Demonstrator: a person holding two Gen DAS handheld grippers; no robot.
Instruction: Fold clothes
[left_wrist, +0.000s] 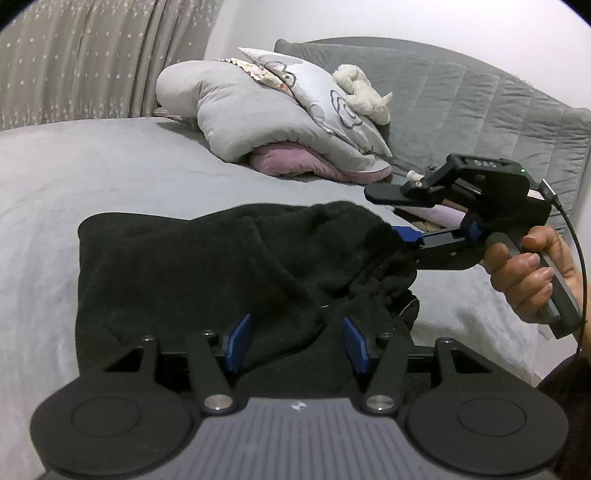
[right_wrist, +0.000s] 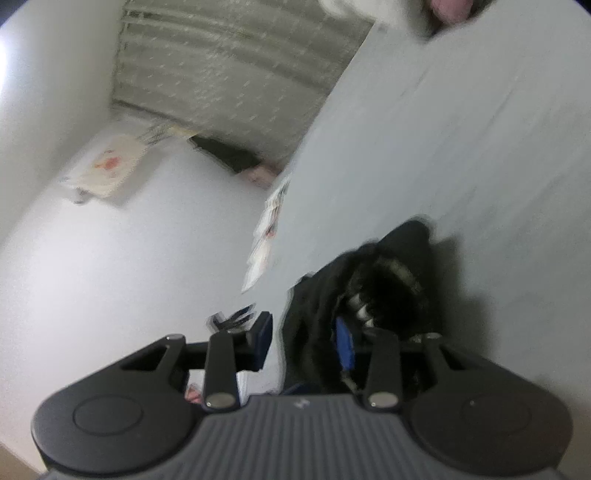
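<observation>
Black garment (left_wrist: 229, 273) lies spread and rumpled on the grey bed (left_wrist: 74, 184), and both tools are at it. In the left wrist view the left tool (left_wrist: 297, 341) hovers at 6 o'clock of the cloth, its blue pads (left_wrist: 242, 341) parted, with the garment's near edge lying between and under them. The pads do not pinch it, so this tool is released.

Over at 3 o'clock of the garment comes the right tool (left_wrist: 408, 238), held by a hand (left_wrist: 528, 273) on its grip, a cable trailing from its back. Its blue fingertip meets the cloth's right edge, where the fabric bunches into a ruffled band. The right wrist view is blurred, but black fabric (right_wrist: 369, 295) fills the gap ahead of the right tool (right_wrist: 306, 343), with a blue pad (right_wrist: 343, 343) against it at 3 o'clock and the other pad at 9 o'clock standing clear over pale floor. Whether both pads press the cloth, I cannot tell.

Beyond the garment, at 12 o'clock, a heap of grey and pink bedding (left_wrist: 266, 122) sits against the quilted headboard (left_wrist: 461, 103), a white plush toy (left_wrist: 364, 90) on top. A starred curtain (left_wrist: 92, 59) hangs at 10 o'clock.
</observation>
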